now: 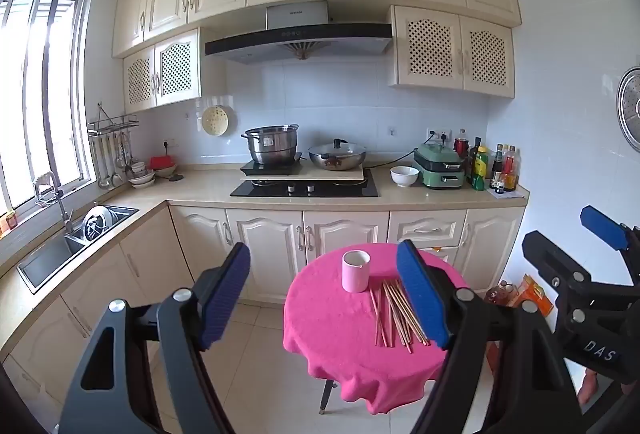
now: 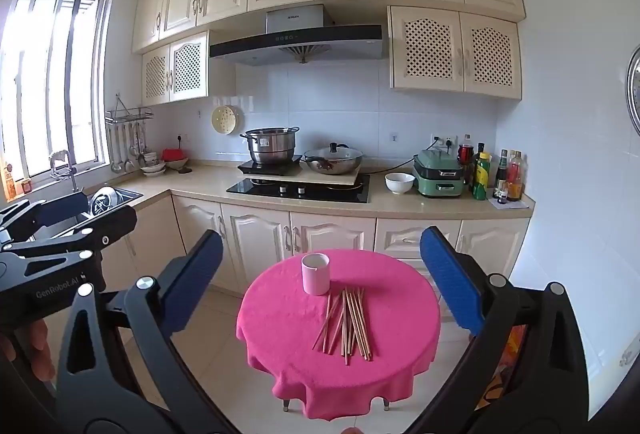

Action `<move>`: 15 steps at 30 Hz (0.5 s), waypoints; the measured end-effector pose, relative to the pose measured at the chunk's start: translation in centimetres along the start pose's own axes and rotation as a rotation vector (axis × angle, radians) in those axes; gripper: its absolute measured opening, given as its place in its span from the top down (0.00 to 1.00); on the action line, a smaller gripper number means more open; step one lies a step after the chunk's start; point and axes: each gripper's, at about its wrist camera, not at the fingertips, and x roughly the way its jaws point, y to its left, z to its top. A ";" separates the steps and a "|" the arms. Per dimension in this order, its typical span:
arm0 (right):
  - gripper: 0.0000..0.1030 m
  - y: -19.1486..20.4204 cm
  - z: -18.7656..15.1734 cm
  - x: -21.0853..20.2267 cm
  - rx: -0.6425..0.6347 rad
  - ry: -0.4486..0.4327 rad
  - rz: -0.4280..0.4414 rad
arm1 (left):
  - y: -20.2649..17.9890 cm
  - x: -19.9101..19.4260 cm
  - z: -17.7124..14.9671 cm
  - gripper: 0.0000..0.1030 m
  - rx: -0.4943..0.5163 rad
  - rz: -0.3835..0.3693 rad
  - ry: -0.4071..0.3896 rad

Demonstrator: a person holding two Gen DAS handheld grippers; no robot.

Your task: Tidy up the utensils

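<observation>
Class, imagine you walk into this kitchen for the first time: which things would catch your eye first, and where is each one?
The round table in its bright pink cloth stands out first, in the middle of the floor before the cream cabinets. On it lies a loose pile of wooden chopsticks, just in front of an upright pink cup. Framing the view, the right gripper and the left gripper both hang open, short of the table.

Cup [image 2: 315,274] on table [image 2: 280,314], chopsticks [image 2: 347,326] just before it
</observation>
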 end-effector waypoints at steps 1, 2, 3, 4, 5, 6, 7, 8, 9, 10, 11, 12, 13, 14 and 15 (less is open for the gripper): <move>0.06 0.0 0.0 -0.1 -0.006 -0.006 -0.001 | 0.0 0.0 0.0 0.28 0.000 0.001 0.001; 0.06 0.0 0.0 0.0 -0.004 -0.002 -0.002 | 0.0 0.0 0.0 0.28 0.000 -0.002 0.002; 0.06 0.1 0.0 -0.1 -0.004 -0.004 -0.002 | 0.0 0.1 0.0 0.28 0.001 -0.004 0.004; 0.06 0.0 0.0 0.0 -0.001 0.006 -0.001 | -0.1 0.1 0.0 0.28 0.003 -0.003 0.005; 0.06 0.0 0.0 0.0 -0.001 0.006 -0.002 | -0.1 0.2 0.0 0.28 0.004 -0.001 0.007; 0.06 0.0 0.0 0.0 0.000 0.007 -0.002 | -0.2 0.3 0.0 0.28 0.004 -0.002 0.010; 0.06 0.0 0.0 0.1 0.001 0.008 -0.003 | -0.3 0.4 0.0 0.28 0.003 -0.004 0.013; 0.06 -0.1 0.0 0.1 0.001 0.008 -0.005 | -0.4 0.5 0.0 0.28 0.003 -0.008 0.014; 0.06 -0.1 0.0 0.1 0.000 0.009 -0.007 | -0.7 0.2 0.7 0.28 0.006 -0.010 0.012; 0.06 0.1 0.2 0.1 0.002 0.010 -0.007 | -0.6 -0.3 0.6 0.28 0.002 -0.016 0.000; 0.06 0.1 0.2 0.1 0.002 0.010 -0.008 | -0.8 -0.3 0.7 0.28 0.003 -0.017 0.000; 0.06 0.1 0.3 0.1 0.002 0.012 -0.010 | -0.9 -0.4 0.8 0.28 0.002 -0.023 -0.001; 0.06 0.1 0.3 0.1 0.002 0.012 -0.013 | -1.0 -0.4 0.9 0.28 0.000 -0.032 0.000; 0.06 0.1 0.4 0.2 0.001 0.014 -0.016 | -1.1 -0.3 1.0 0.28 -0.001 -0.042 0.002; 0.06 0.2 0.6 0.1 0.001 0.016 -0.019 | -0.7 -0.2 0.4 0.28 -0.001 -0.055 0.003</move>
